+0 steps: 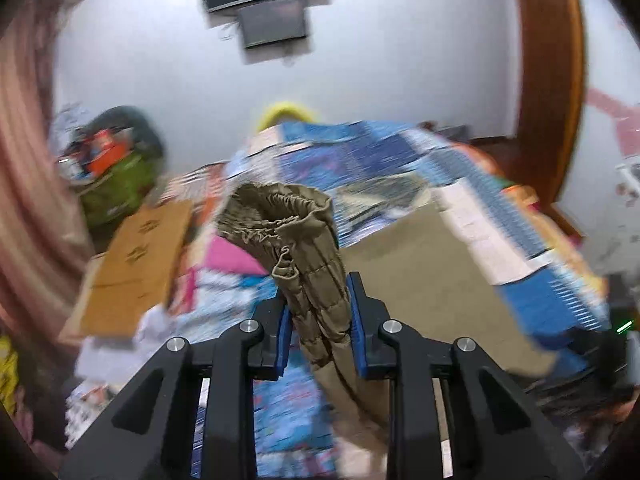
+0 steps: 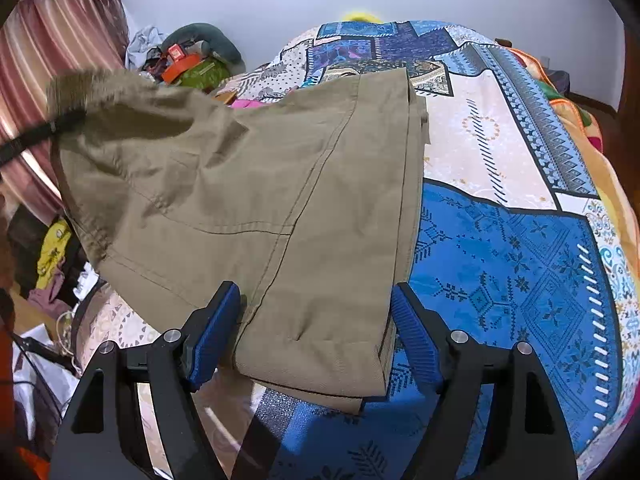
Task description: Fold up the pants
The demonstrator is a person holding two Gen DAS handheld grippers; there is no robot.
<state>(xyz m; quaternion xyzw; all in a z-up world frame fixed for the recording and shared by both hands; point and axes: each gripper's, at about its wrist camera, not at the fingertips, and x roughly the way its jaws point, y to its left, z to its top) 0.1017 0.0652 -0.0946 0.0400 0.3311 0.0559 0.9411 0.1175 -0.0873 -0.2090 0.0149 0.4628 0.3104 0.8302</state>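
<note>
- The patterned bedspread [image 2: 500,248] fills the scene, and the khaki pants [image 2: 248,184] lie across it. Their long axis runs from the hem end near the right-hand camera up and away to the left, where the waist end is lifted off the bed.
- On the right, the pants lie flat. Their far straight edge sits on the bedspread, and the near hem falls between the arms of the right gripper [image 2: 316,334].
- That right gripper stands wide apart, its blue pads [image 2: 416,344] flanking the hem on either side and pressing nothing. It is released and empty, hovering just over the cloth.
- At the other end, the left gripper [image 1: 318,316] is clenched on a bunched fold of the pants [image 1: 316,280], with the gathered elastic waistband [image 1: 276,216] standing up beyond its tips.
- So the left hand owns the raised waist end and the right hand is nearest the hem. My read is that the fold turns on carrying the waist along that long axis toward the hem, with the right either pinning or grasping its end.
</note>
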